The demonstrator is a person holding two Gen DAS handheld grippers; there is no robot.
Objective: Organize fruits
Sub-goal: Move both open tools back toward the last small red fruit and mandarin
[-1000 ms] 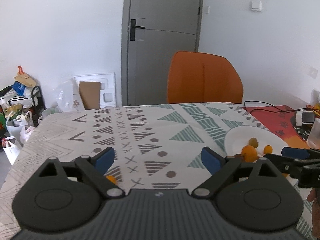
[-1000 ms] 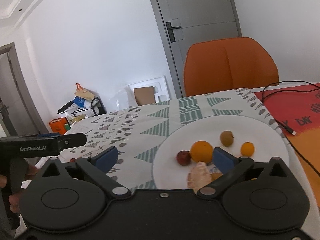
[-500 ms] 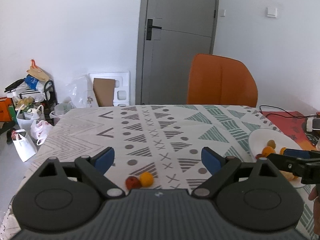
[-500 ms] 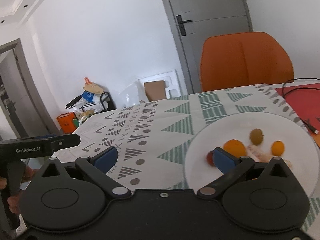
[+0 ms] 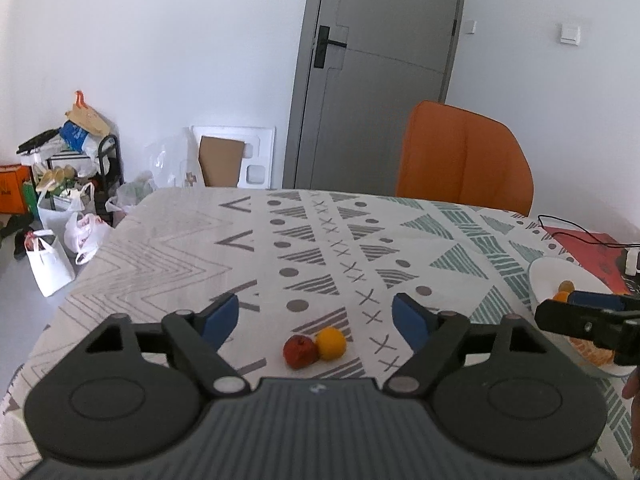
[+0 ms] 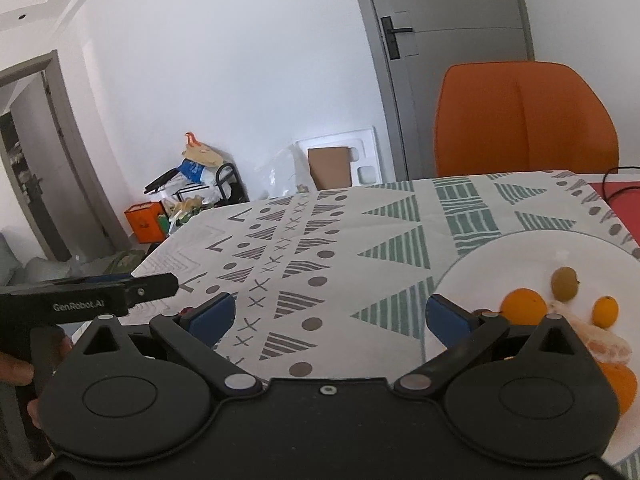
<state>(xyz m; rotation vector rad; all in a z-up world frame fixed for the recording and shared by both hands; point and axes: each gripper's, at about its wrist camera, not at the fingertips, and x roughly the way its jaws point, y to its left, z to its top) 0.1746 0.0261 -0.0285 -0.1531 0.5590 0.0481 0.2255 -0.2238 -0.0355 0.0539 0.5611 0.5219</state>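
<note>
The left gripper (image 5: 314, 316), its blue-padded jaws spread wide and holding nothing, has swung away from the white round plate (image 5: 540, 276) within the past second and now hangs over a small dark-red fruit (image 5: 301, 352) and a small yellow-orange fruit (image 5: 331, 343), which lie touching each other on the patterned tablecloth (image 5: 320, 248), well to the left of the plate. A second ago only a sliver of orange showed between its jaws; both loose fruits are now framed squarely there, which suggests the next pick-up is being lined up. The right gripper (image 6: 326, 314), likewise spread and empty, has drawn back from the plate, which now sits to its right rather than under it. On the plate rest a round orange (image 6: 524, 306), a brownish-green kiwi-like fruit (image 6: 564, 283), a small orange citrus (image 6: 605, 311) and peeled citrus segments (image 6: 600, 344). Two stray fruits appear left to gather. Beyond the plate stands an orange chair (image 5: 464, 152), and behind it a grey door (image 5: 380, 72).
</note>
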